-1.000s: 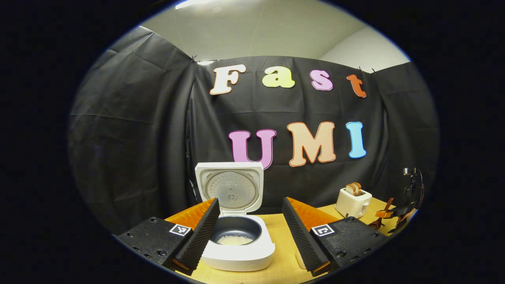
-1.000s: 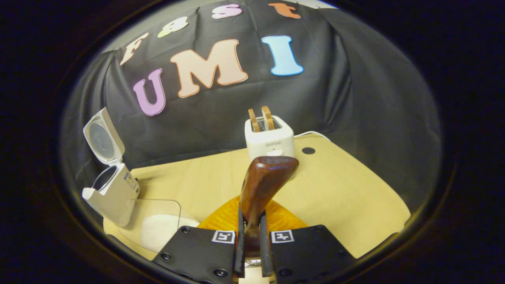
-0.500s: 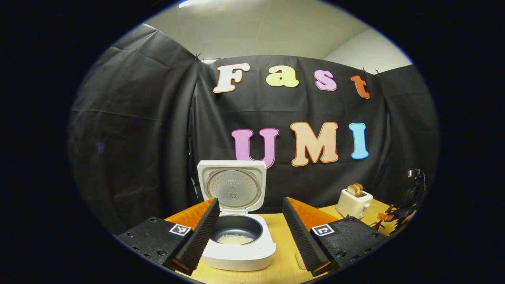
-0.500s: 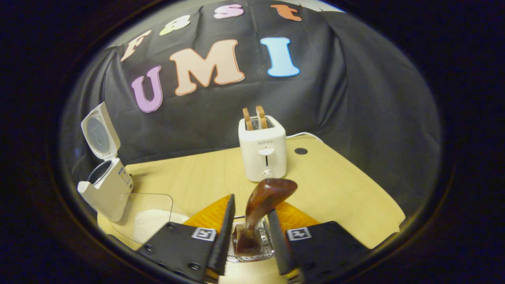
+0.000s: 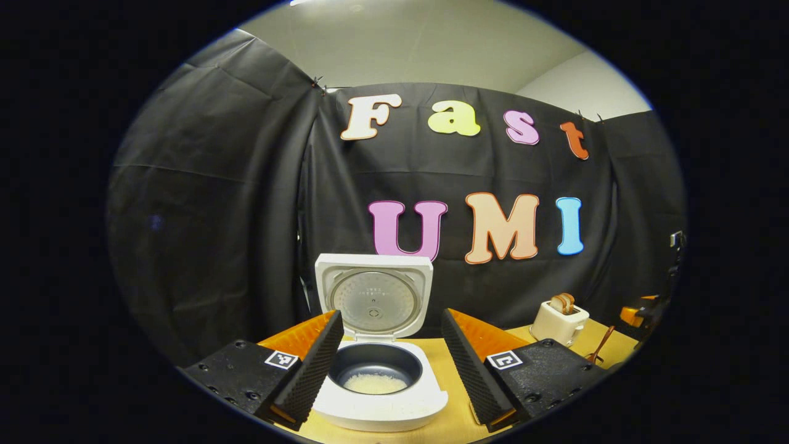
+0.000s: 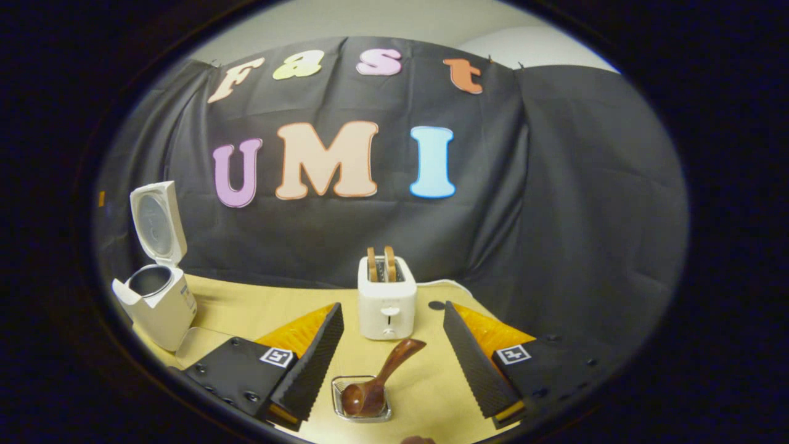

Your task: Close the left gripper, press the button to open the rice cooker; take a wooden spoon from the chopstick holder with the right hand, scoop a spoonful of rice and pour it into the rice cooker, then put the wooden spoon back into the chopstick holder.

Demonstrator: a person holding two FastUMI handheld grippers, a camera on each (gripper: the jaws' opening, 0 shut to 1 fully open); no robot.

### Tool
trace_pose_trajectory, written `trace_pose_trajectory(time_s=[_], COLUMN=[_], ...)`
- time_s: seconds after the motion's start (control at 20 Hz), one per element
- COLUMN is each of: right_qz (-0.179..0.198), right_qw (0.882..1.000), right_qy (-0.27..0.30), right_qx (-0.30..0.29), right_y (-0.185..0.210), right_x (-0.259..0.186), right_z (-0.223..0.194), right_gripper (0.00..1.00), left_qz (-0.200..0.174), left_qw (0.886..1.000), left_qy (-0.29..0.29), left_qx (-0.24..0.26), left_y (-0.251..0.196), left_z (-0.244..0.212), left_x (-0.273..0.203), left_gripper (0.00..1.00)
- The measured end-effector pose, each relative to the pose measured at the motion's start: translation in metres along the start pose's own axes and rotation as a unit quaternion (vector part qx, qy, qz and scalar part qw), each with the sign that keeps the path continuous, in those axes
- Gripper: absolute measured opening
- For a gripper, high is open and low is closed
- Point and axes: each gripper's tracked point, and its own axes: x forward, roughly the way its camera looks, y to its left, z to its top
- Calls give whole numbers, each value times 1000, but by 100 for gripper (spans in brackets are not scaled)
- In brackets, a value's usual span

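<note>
The white rice cooker (image 5: pixel 382 407) stands with its lid (image 5: pixel 373 299) up and a little rice in its dark pot (image 5: pixel 376 383). My left gripper (image 5: pixel 391 317) is open, its fingers on either side of the cooker and apart from it. The wooden spoon (image 6: pixel 385 373) leans in the metal chopstick holder (image 6: pixel 362 412), bowl end down. Around it, without touching, my right gripper (image 6: pixel 391 311) is open and drawn back. The cooker (image 6: pixel 157 299) also shows at the left of the right gripper view. The spoon (image 5: pixel 603 342) pokes up at the far right of the left gripper view.
A white toaster (image 6: pixel 387 302) with two slices of bread stands behind the holder on the wooden table (image 6: pixel 259 308); it is also at the right in the left gripper view, toaster (image 5: pixel 558 320). The corner of a clear container (image 6: pixel 194 339) lies beside the cooker. Black cloth walls the booth.
My right gripper was shut on the spoon, lowered it into the holder, opened and pulled back and up. The left gripper stayed open and shifted slightly.
</note>
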Motion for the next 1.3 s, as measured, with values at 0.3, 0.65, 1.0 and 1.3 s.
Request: trace_pose_trajectory(time_s=[0.3, 0.65, 1.0, 1.3], right_qz=[-1, -24, -53, -49], right_qw=[999, 999, 997, 997], right_qy=[-30, -35, -28, -45], right_qx=[-15, -22, -48, -40], right_y=[12, 14, 12, 23], right_x=[-28, -54, -74, -81], right_z=[31, 42, 40, 53], right_gripper=[100, 100, 100, 100], left_qz=[-4, -9, -15, -14], left_qw=[1000, 1000, 1000, 1000], left_qy=[1, -8, -22, 1], left_qx=[18, 29, 3, -15], left_y=[21, 31, 33, 30], left_z=[33, 55, 60, 33], left_x=[59, 131, 219, 266], left_gripper=[94, 92, 92, 92])
